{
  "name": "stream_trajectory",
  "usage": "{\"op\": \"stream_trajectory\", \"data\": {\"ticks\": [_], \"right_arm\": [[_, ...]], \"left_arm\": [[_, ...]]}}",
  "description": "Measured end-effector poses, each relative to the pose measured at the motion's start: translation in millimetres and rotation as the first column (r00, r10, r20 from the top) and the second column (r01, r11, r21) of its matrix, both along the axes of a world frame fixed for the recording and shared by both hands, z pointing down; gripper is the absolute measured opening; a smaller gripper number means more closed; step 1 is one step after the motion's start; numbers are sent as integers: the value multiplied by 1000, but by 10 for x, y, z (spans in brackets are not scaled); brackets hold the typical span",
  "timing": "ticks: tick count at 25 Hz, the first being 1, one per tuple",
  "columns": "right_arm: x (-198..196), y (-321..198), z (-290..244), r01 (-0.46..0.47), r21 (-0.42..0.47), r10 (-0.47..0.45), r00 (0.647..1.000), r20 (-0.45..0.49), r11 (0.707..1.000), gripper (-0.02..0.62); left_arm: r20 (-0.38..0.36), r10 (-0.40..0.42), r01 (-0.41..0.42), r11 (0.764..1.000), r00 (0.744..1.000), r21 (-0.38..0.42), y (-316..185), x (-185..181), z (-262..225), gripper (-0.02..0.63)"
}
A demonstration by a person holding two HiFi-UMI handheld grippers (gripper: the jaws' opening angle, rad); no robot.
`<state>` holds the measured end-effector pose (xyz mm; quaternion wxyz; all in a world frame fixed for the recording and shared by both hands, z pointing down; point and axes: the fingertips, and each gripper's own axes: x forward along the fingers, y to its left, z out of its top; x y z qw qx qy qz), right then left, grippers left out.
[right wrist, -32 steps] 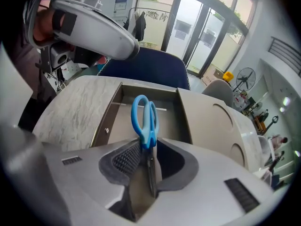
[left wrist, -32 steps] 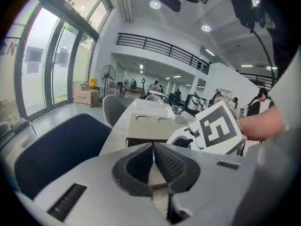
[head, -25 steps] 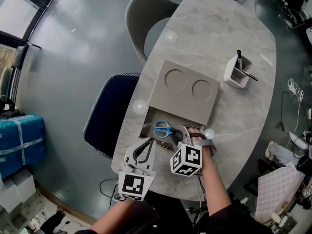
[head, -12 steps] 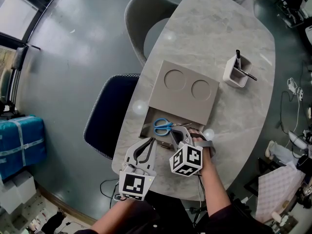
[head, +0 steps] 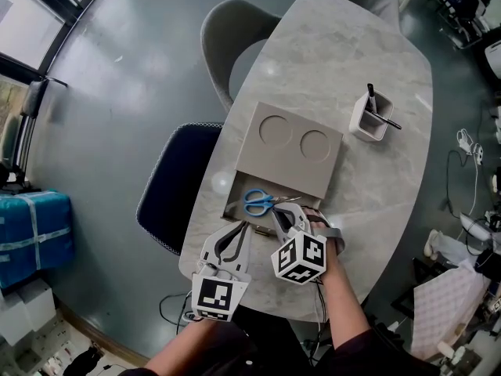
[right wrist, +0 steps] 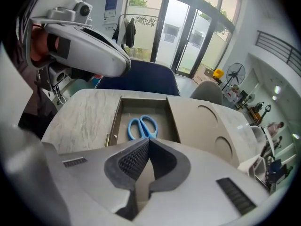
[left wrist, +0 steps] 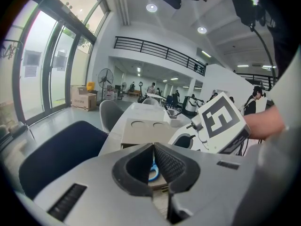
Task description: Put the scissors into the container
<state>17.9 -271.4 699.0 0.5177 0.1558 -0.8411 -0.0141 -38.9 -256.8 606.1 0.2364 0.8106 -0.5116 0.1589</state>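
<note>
While the pale marbled bench (head: 352, 45) fills most of the head view, a grey chair (head: 227, 30) and a dark blue chair (head: 176, 178) stand against its left edge. On the near half of the bench sits a flat grey box (head: 270, 163) whose lid carries two round recesses (side by side), and at its near side a shallow drawer (head: 232, 204) stands open. The left tongs (head: 237, 229) are held just in front of that drawer, clenched on nothing, pads pressed together. The right tongs (head: 288, 210) reach into the drawer from its right side and are clenched as well, their tips meeting on the blades of the scissors (head: 259, 202), whose blue handles show just beyond the tips. The scissors lie flat on the drawer floor, handles toward the left. A small white container (head: 366, 117) with pens in it stands near the bench's far right edge, well apart from the drawer.
</note>
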Motion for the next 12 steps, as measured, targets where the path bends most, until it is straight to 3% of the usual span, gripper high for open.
{"op": "stream_trajectory", "data": {"ticks": [12], "right_arm": [[235,132,-724,-123,95,115,989,91,988,-3]], "left_arm": [[-3,12,-11,996,1000,92,183,192,-488,23]]}}
